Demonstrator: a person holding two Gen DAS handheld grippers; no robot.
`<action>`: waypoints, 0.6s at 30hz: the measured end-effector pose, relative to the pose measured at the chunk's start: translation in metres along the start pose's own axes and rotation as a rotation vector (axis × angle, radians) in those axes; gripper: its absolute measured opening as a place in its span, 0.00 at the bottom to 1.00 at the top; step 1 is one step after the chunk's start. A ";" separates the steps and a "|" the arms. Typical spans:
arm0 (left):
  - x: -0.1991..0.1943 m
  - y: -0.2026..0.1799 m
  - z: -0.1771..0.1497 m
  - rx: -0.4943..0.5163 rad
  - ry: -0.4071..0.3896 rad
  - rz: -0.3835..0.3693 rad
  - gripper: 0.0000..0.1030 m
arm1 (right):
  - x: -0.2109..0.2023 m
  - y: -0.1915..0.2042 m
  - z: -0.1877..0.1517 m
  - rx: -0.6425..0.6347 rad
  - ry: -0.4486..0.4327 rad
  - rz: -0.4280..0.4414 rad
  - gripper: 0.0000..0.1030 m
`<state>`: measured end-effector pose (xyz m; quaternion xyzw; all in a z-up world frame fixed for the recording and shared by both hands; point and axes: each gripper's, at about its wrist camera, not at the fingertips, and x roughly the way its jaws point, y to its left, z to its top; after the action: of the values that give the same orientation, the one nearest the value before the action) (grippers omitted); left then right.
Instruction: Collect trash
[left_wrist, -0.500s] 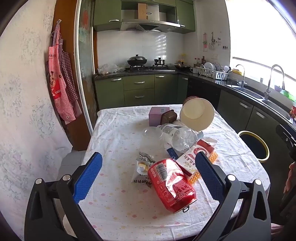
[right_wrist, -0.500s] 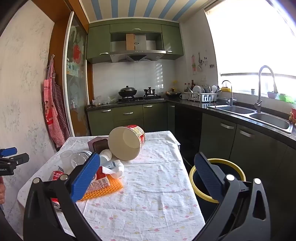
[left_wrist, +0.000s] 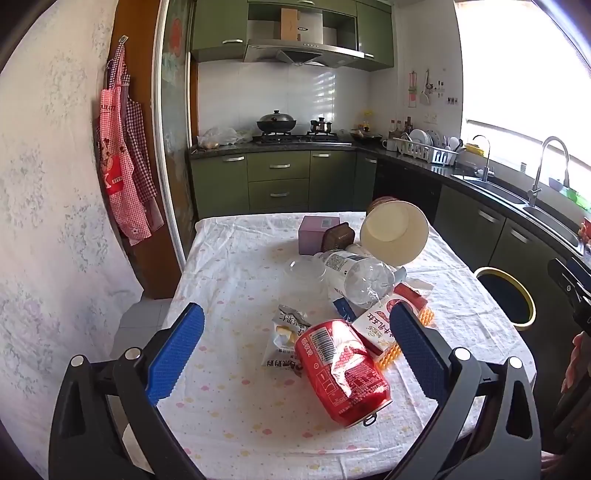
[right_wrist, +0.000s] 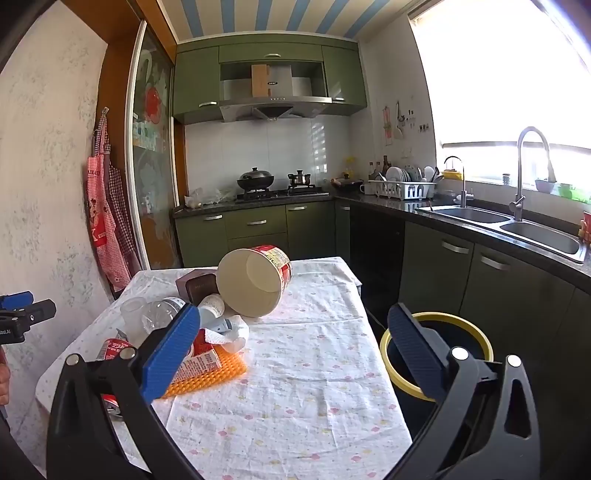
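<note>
Both claws wide and empty above a worktop strewn with trash.

Left claw hangs spread over the near end of the worktop, gripping nothing, with the dented red can lying on its side between the blue pads, just short of them. Touching the can: a snack wrapper on its left, a red-and-white carton on an orange mat behind. Farther back, a clear plastic bottle on its side, a tipped paper tub, a purple box. Right claw is open just as wide, holding nothing, over the worktop's right side; the yellow-rimmed bin stands on the floor beside that edge.
</note>
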<state>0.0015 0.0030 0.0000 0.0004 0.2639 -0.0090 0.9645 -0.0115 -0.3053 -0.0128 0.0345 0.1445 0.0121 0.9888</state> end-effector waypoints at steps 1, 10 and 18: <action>0.001 0.000 -0.001 0.003 -0.001 0.001 0.96 | -0.001 0.001 0.000 0.000 -0.001 -0.001 0.95; 0.006 0.000 -0.002 -0.002 0.008 -0.008 0.96 | 0.008 0.002 -0.006 0.002 0.005 0.004 0.95; 0.006 -0.002 0.000 0.004 0.002 -0.002 0.96 | 0.007 0.002 -0.007 0.005 0.005 0.002 0.95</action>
<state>0.0062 0.0012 -0.0033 0.0018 0.2646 -0.0105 0.9643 -0.0071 -0.3022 -0.0209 0.0373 0.1472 0.0128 0.9883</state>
